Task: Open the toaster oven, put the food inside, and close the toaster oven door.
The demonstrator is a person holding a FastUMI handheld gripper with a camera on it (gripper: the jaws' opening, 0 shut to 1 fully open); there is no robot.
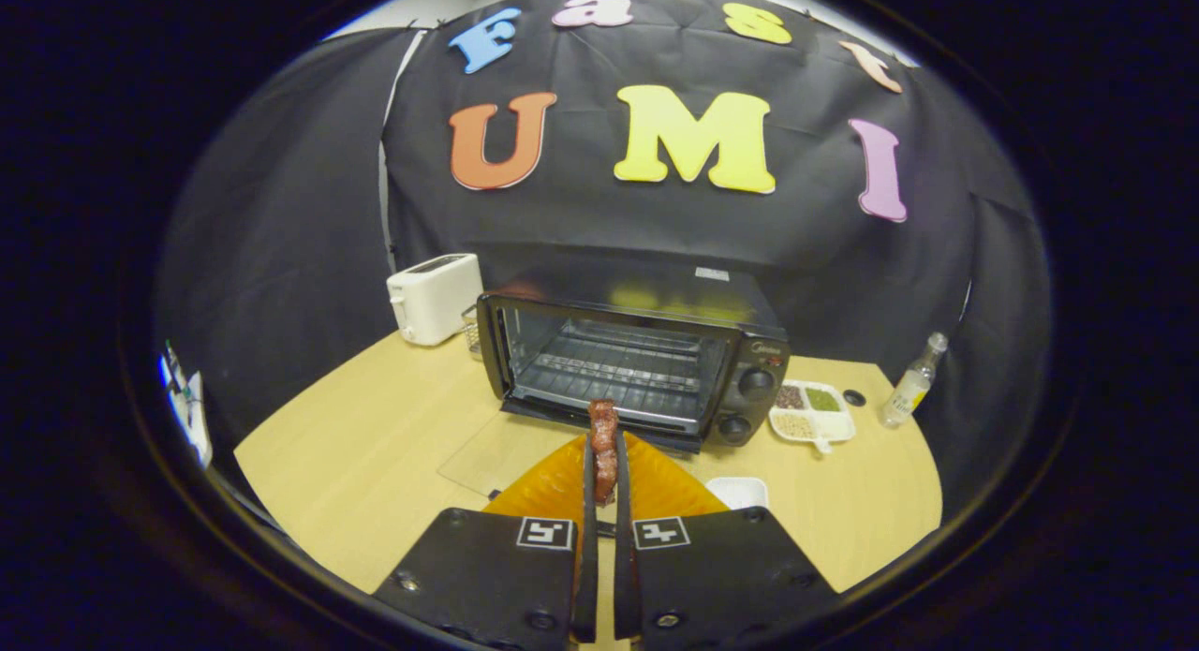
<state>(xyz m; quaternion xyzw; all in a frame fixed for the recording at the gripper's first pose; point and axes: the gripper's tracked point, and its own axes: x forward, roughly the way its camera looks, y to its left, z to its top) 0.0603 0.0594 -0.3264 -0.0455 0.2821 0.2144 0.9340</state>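
Food (pixel 604 445) sits pinched in tongs (pixel 605 464) held level before the open toaster oven (pixel 637 361).

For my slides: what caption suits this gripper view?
Gripper shut on food above the orange plate, facing the open toaster oven on the table.

Your fingers (pixel 605 473) pinch a reddish-brown piece of food (pixel 604 445), held upright. At 12 o'clock beyond them, the black toaster oven (pixel 637 361) sits on the worktop (pixel 375 445), glass door (pixel 496 454) lying flat, wire rack bare.
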